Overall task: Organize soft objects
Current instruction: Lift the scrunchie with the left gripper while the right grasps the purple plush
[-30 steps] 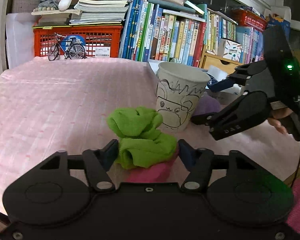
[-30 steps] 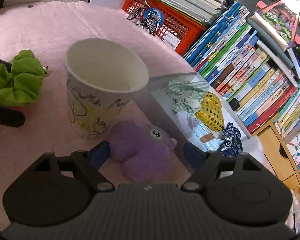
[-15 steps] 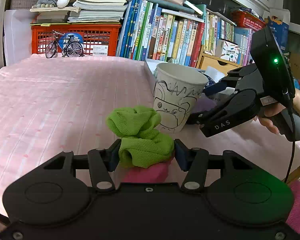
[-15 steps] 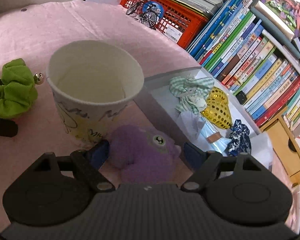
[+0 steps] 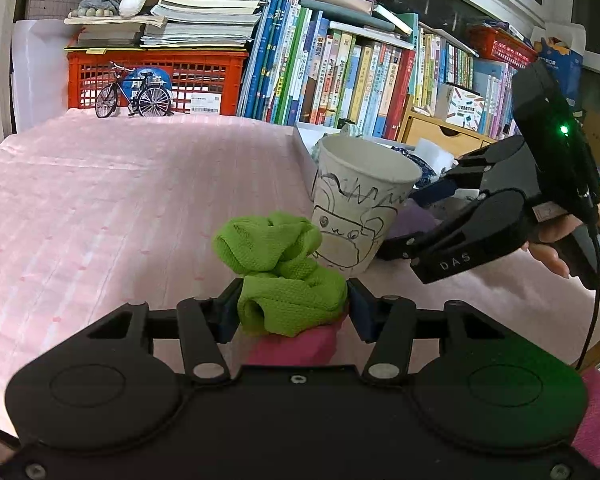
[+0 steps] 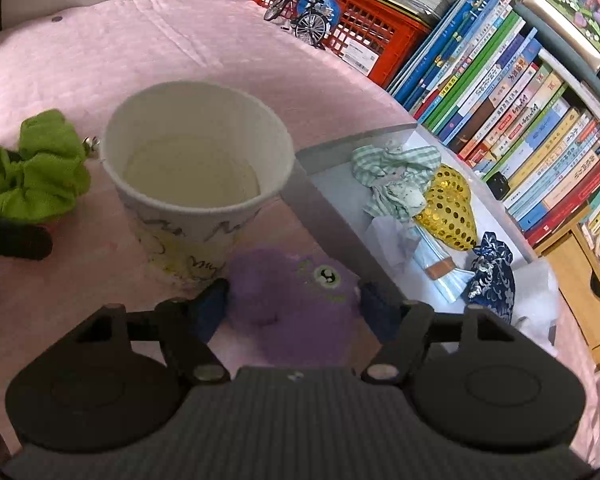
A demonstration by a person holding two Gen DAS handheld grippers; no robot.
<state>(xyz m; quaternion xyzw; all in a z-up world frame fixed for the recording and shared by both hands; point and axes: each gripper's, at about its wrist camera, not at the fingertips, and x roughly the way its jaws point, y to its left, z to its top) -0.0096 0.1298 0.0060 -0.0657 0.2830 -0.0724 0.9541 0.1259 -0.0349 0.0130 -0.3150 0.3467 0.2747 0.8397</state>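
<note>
My left gripper point(image 5: 294, 307) is shut on a green scrunchie point(image 5: 288, 272), with a pink soft object point(image 5: 296, 346) under it. The scrunchie also shows in the right wrist view point(image 6: 32, 172). My right gripper point(image 6: 294, 312) is shut on a purple plush toy point(image 6: 296, 304), just in front of a white paper cup point(image 6: 196, 168) with a cartoon drawing. In the left wrist view the cup point(image 5: 360, 204) stands behind the scrunchie and the right gripper point(image 5: 404, 220) reaches in from the right.
A pink cloth point(image 5: 120, 200) covers the table. A grey tray point(image 6: 332, 208) right of the cup holds a striped cloth, a gold sequin pouch point(image 6: 448, 216) and a blue pouch. A red crate point(image 5: 156, 76), a toy bicycle and rows of books point(image 5: 340, 76) line the back.
Both grippers have closed: the left on the green scrunchie, the right on the purple plush. The right gripper has also moved closer to the cup.
</note>
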